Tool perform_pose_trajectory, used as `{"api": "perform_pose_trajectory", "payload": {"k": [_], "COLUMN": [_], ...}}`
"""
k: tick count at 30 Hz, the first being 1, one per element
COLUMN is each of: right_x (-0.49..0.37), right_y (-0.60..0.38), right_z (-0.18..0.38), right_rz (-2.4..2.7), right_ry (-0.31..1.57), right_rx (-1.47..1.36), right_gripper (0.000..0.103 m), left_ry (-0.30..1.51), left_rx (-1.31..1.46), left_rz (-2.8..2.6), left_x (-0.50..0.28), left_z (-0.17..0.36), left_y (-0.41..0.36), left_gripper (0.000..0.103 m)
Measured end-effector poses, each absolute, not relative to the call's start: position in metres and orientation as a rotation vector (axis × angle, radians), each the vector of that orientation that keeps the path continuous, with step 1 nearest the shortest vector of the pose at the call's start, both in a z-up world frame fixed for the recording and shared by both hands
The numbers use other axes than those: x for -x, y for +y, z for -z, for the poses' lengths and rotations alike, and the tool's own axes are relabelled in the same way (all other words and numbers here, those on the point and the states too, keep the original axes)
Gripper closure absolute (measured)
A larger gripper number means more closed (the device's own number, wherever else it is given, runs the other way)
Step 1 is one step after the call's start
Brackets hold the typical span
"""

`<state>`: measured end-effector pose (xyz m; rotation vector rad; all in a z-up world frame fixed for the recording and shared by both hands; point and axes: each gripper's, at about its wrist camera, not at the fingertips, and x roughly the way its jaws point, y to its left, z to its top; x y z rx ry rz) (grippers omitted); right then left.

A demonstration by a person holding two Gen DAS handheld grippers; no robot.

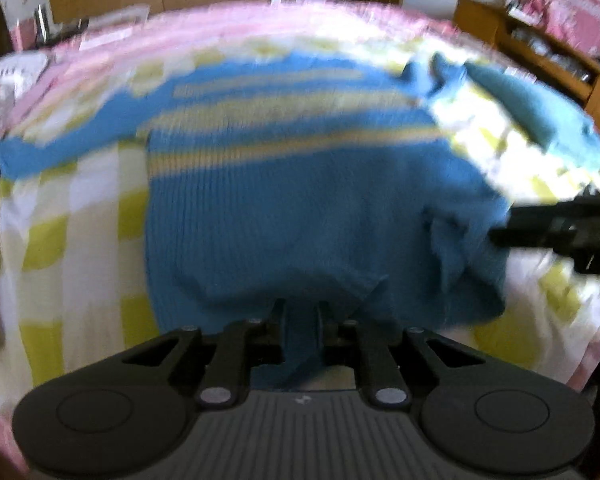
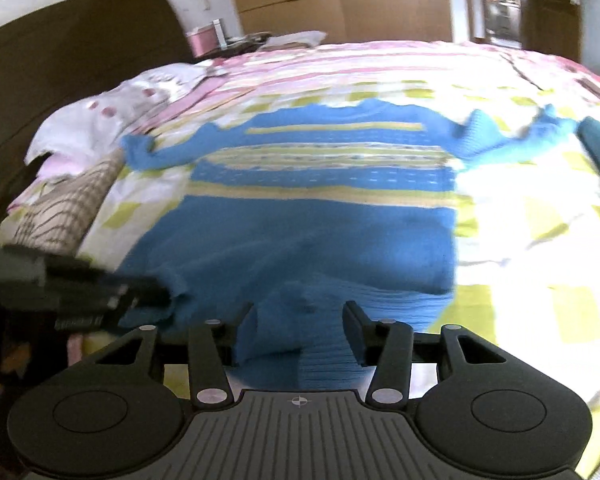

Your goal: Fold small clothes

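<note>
Bed (image 2: 512, 216); sweater (image 2: 300, 232) lengthwise, collar far.

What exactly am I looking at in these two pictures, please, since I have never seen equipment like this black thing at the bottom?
There is no robot here: a person holds a two-finger gripper in each hand, and a wide-angle camera on each looks forward along its fingers. One picture comes from the left gripper, the other from the right gripper; each also appears at the edge of the other's view. On the bed, over a checked yellow and white sheet, lies a blue knitted sweater with pale stripes, sleeves spread out. The left gripper is closed on the sweater's near hem. The right gripper's jaws stand apart with a bunch of the hem between them; the pictures are too blurred to show a firm grip.
</note>
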<state>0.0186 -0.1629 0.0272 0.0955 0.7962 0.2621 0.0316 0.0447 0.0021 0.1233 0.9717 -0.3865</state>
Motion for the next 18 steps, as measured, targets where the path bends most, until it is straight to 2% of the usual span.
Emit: {"api": "perform_pose_trajectory", "payload": {"k": [4,9,14,18], "right_x": [-0.020,-0.019,-0.019,-0.021], "right_y": [-0.178,-0.184,-0.186,-0.189], "right_z": [-0.022,-0.019,-0.024,-0.028], "right_rz": [-0.216,-0.180,-0.140,-0.109], "right_ry": [0.805,0.817,0.796,0.776], "right_rx": [-0.130,-0.155,-0.162,-0.175], "right_gripper": [0.053,0.052,0.049,0.047], "left_ry": [1.012,0.964,0.881,0.858], "left_rx": [-0.132,-0.109,-0.103,-0.097], "left_rz": [0.377,0.386,0.379,0.354], "left_x": [-0.021,-0.012,-0.016,-0.024], "left_z": [0.003,-0.019,-0.038,-0.041], "left_y": [0.049,0.043,0.021,0.000], "left_gripper": [0.083,0.082,0.070,0.065]}}
